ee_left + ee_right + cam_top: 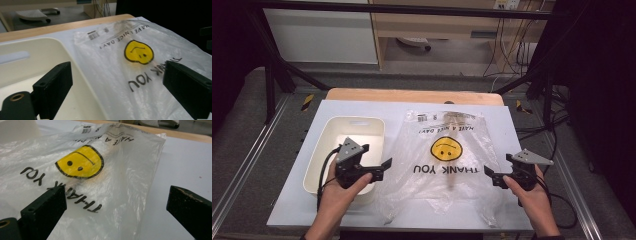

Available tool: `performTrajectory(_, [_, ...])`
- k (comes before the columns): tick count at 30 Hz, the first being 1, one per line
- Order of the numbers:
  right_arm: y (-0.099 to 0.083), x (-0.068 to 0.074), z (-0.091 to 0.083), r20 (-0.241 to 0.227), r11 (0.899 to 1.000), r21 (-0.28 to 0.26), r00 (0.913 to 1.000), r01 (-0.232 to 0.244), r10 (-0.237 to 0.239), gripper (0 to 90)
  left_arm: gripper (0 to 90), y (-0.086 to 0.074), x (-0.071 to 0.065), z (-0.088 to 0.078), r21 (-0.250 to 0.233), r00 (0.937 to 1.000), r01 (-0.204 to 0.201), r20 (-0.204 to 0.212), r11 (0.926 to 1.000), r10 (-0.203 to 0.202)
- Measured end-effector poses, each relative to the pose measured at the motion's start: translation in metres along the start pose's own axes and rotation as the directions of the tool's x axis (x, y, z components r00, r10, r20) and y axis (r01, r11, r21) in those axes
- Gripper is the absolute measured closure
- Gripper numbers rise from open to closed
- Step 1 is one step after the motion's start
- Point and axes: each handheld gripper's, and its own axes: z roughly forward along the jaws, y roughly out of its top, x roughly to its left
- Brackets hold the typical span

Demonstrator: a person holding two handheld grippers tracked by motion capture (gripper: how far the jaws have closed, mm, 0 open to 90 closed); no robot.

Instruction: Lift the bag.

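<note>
The plastic bag (447,160) lies flat on the white worktop (302,165), clear and crinkled, with a yellow smiley face (446,148) and the black words "THANK YOU" printed on it, the lettering upside down from the person's side. It sits in the middle of the worktop, its left edge just beside the cream bin (357,127) and its right edge near the right gripper.

The cream bin stands to the left of the bag, open at the top.

The left gripper (384,170) hovers over the near right corner of the bin, pointing toward the bag's left edge. Its fingers (53,87) are spread wide with nothing between them; in the left gripper view the bag lies beyond and below the gap, untouched, with the bin's rim running under the left finger.

The right gripper (489,177) is held at the bag's right edge, pointing inward. Its fingers (45,207) are likewise spread wide and pinch nothing; in the right gripper view the bag's right edge runs through the gap below them, with one finger over the plastic and the other over bare worktop. Whether either finger brushes the film cannot be told.
</note>
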Motion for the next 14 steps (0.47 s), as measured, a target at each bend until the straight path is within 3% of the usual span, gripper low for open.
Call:
performTrajectory(9, [-0.002,-0.005,0.009,0.078,0.999,-0.033,0.9968,-0.018,0.021,6.7,9.2,-0.022,0.050,-0.041,-0.070,0.9935,0.070,-0.084,0.9951,-0.076])
performTrajectory(12, [-0.010,-0.007,0.008,0.086,0.998,-0.057,0.9961,-0.013,0.018,7.7,9.2,-0.035,0.060,-0.052,-0.071,0.9902,0.057,-0.123,0.9958,-0.066])
performTrajectory(14, [-0.014,-0.010,0.008,0.096,0.999,-0.048,0.9950,-0.021,0.026,7.1,9.2,-0.043,0.067,-0.059,-0.086,0.9869,0.070,-0.139,0.9939,-0.082])
